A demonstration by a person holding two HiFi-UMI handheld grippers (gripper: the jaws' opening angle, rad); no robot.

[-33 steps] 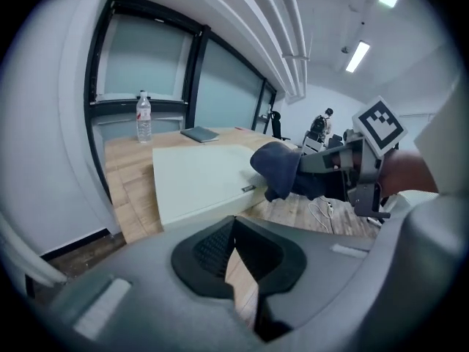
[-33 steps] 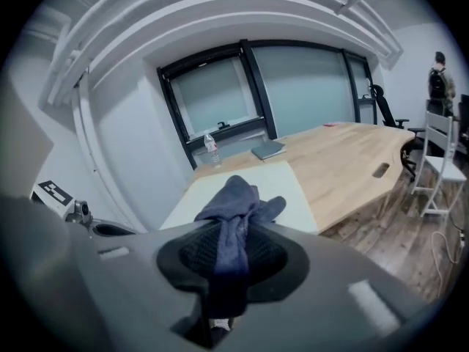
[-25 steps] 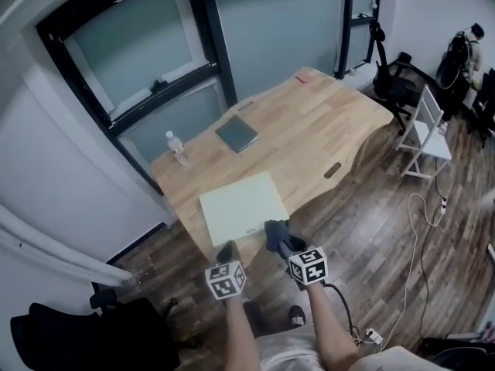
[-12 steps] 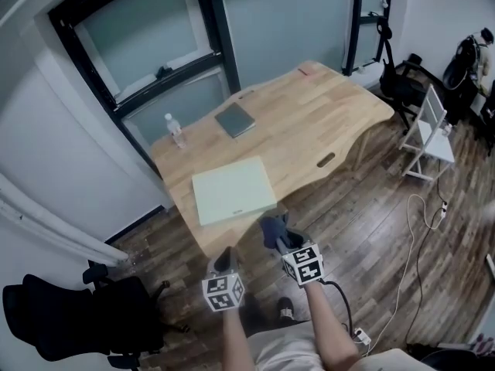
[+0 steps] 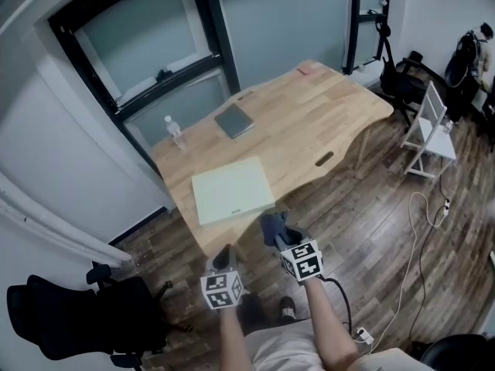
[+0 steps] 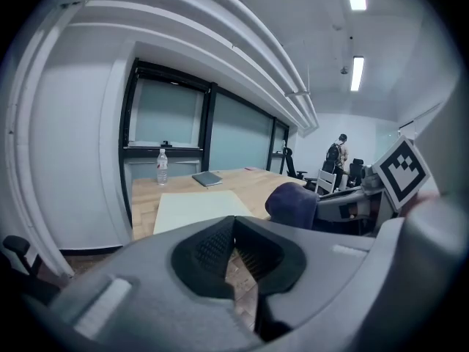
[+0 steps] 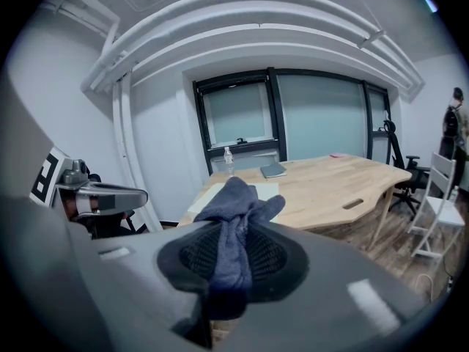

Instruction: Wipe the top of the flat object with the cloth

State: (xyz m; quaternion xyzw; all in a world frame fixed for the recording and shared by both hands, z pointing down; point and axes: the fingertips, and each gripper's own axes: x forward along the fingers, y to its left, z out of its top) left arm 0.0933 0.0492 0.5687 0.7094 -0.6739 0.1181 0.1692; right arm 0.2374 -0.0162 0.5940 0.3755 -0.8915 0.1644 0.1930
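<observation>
Gripping a dark blue cloth (image 7: 236, 218) tight between its jaws, the right claw (image 5: 274, 232) hangs just short of the table (image 5: 332, 114). Beside it, the left claw (image 5: 227, 256) has its jaws together on nothing. The pale green flat board (image 5: 232, 189) lies on the table's near corner, apart from both claws.

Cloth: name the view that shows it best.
Right gripper view: the dark blue cloth fills the centre, pinched in the claw. Head view shows it small from above; left gripper view shows only a rounded bulge.
</observation>
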